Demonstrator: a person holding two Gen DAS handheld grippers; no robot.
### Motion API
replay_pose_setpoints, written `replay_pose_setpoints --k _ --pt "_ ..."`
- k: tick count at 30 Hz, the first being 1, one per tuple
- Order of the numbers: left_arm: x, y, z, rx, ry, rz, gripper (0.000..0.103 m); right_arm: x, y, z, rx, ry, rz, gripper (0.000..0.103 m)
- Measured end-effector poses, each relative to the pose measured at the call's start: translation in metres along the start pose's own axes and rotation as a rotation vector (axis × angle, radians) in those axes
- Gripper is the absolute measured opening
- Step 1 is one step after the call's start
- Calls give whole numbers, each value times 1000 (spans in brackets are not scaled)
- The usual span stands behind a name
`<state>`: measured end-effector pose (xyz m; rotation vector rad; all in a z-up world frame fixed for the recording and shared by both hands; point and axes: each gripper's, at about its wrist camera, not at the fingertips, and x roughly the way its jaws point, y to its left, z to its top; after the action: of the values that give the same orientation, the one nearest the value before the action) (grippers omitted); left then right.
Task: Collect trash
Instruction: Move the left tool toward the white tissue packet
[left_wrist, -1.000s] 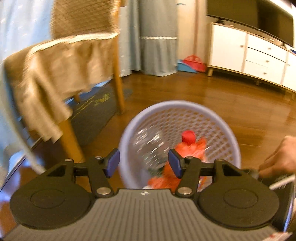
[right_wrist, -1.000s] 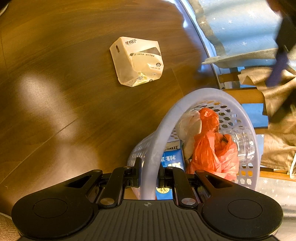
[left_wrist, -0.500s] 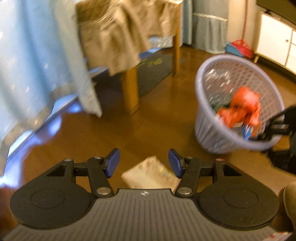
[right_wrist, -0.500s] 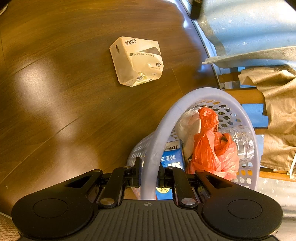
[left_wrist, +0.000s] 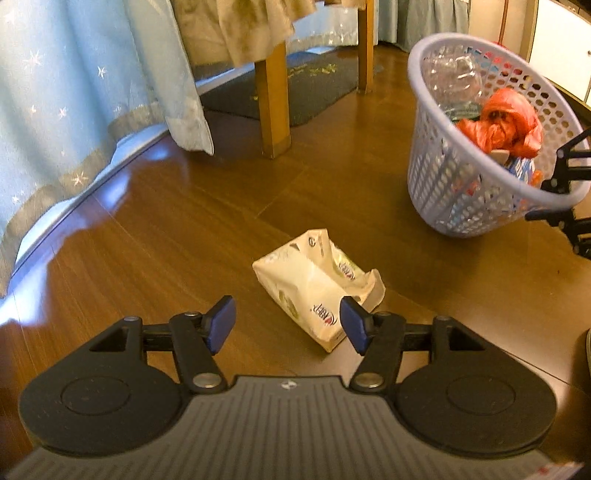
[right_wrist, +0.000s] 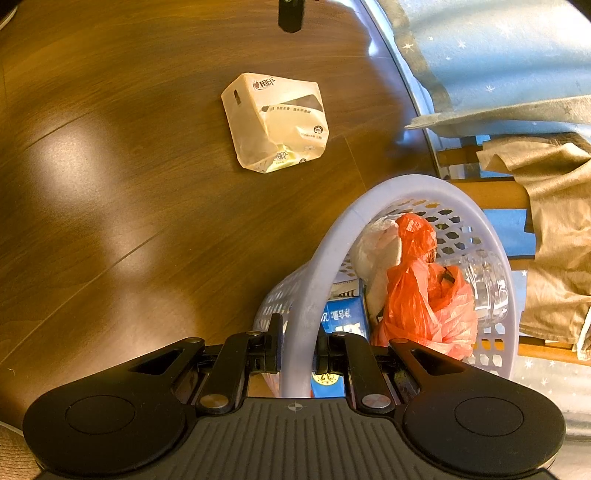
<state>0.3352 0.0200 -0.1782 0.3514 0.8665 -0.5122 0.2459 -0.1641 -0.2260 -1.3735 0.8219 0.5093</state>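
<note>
A crumpled cream tissue pack (left_wrist: 317, 284) lies on the wood floor; it shows too in the right wrist view, tissue pack (right_wrist: 275, 122). My left gripper (left_wrist: 288, 323) hovers just short of it, its jaws opening, blue pads apart with nothing pressed between them. A lilac mesh basket (left_wrist: 436, 177) stands tilted at the right, holding an orange bag (left_wrist: 506, 122), a clear bottle and a blue carton. My right gripper (right_wrist: 298, 350) is shut on the basket rim (right_wrist: 332, 251), tipping it. The right gripper (left_wrist: 561, 199) also shows at the far right of the left wrist view.
A wooden chair leg (left_wrist: 273, 103) and a tan cloth (left_wrist: 236, 29) stand behind the pack, with a dark mat (left_wrist: 295, 85) under them. A pale blue starred curtain (left_wrist: 74, 92) hangs along the left. A white cabinet (left_wrist: 561, 48) is far right.
My left gripper swung away from above the basket, down and over to the tissue pack, which now lies just ahead of the pads, and the pads stand a little wider. The right gripper and basket stayed put.
</note>
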Motion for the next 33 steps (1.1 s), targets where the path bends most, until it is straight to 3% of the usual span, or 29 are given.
replay_pose_setpoints --k 15,19,33 --pt "14 5 -5 -61 42 16 60 1 0 2 -1 0 0 10" --pt "21 4 -4 -97 51 15 64 1 0 1 -2 -3 -5 10" --pt "74 -1 3 -221 86 -52 65 2 -1 0 -1 -7 -7 10"
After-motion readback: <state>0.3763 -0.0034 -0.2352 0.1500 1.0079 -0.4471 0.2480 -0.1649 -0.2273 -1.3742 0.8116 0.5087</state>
